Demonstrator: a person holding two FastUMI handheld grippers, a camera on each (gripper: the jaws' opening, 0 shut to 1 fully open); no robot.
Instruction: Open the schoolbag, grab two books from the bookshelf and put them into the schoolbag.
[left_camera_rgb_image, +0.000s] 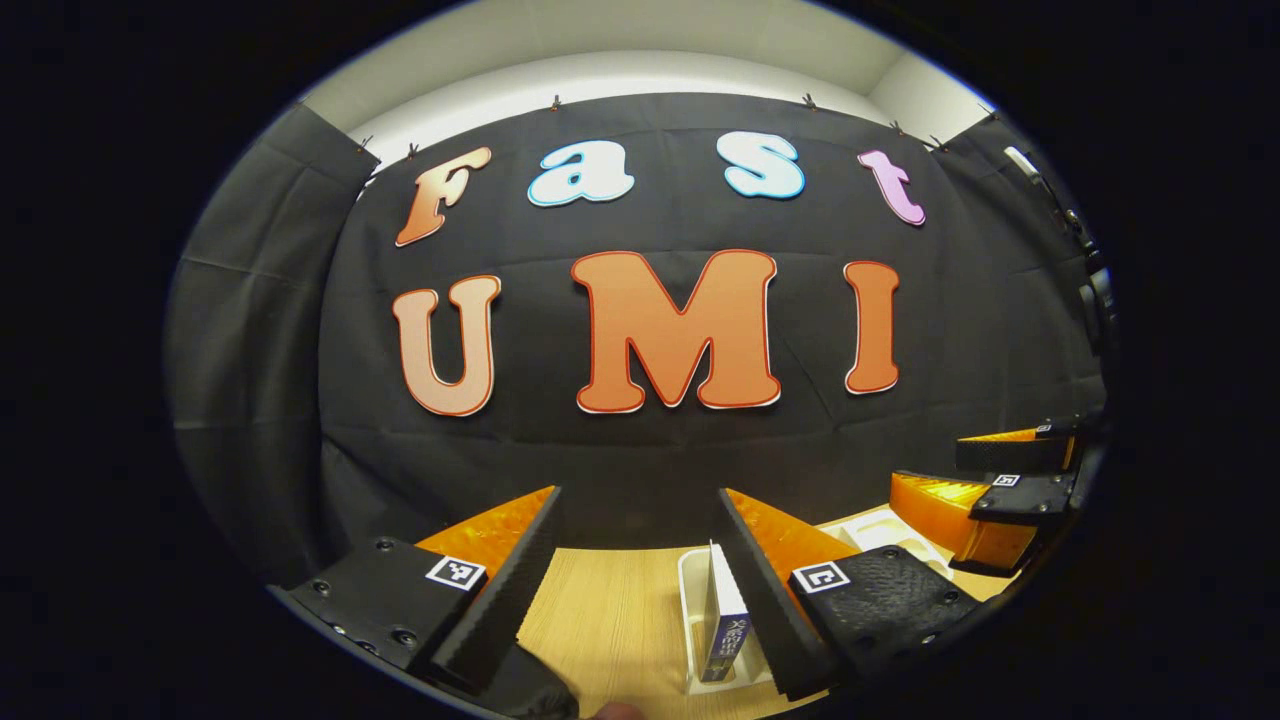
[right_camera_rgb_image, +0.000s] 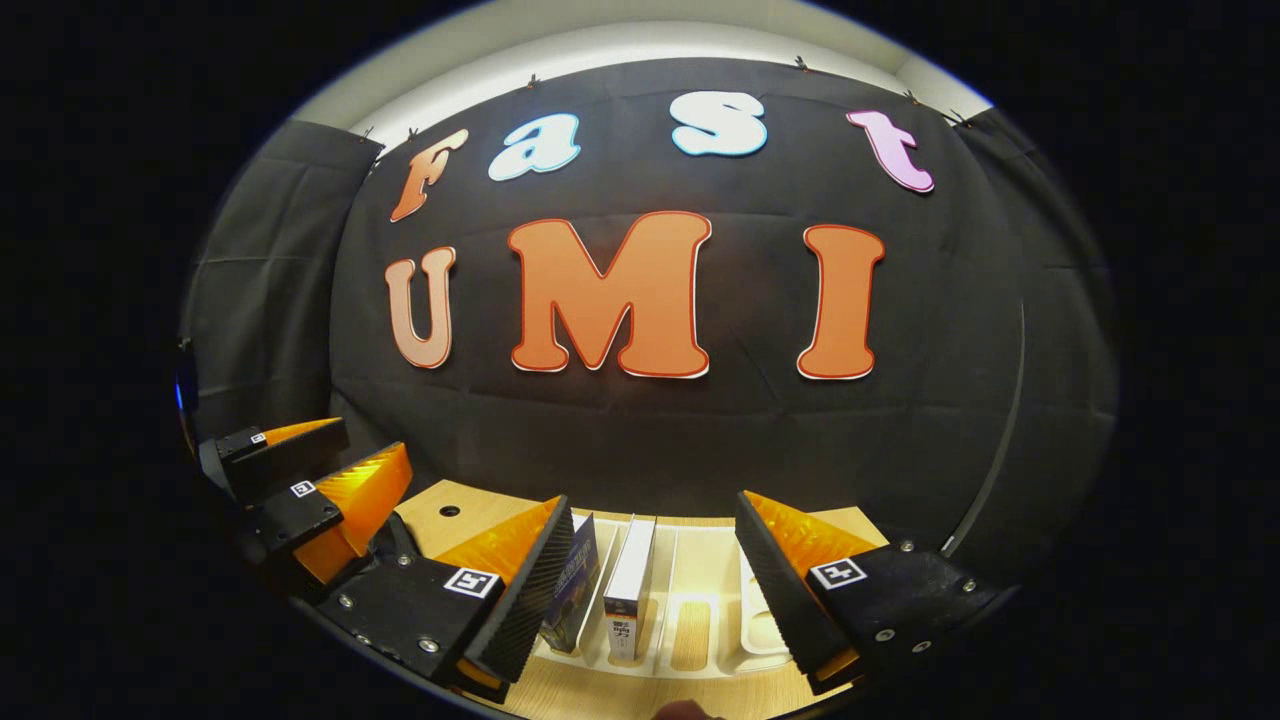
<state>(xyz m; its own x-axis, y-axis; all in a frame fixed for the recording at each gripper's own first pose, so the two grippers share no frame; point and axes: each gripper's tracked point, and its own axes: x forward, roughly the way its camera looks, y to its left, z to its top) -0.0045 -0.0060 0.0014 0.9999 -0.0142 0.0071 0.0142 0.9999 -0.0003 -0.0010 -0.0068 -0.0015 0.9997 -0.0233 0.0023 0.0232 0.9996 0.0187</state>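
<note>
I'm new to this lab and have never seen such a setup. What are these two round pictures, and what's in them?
A person holds a two-finger gripper in each hand; a camera rides on each. In the left gripper view, the left gripper stands open and empty above a wooden table, with a blue book upright in a white rack; the right gripper shows farther off. In the right gripper view, the right gripper's jaws are open over the rack's two standing books; nothing is held.

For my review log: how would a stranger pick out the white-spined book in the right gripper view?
Find the pale slotted rack on the wooden table below the black cloth wall. Two books stand in it; the white-spined book is upright, right of the blue book, which leans beside the tongs' left finger.
</note>
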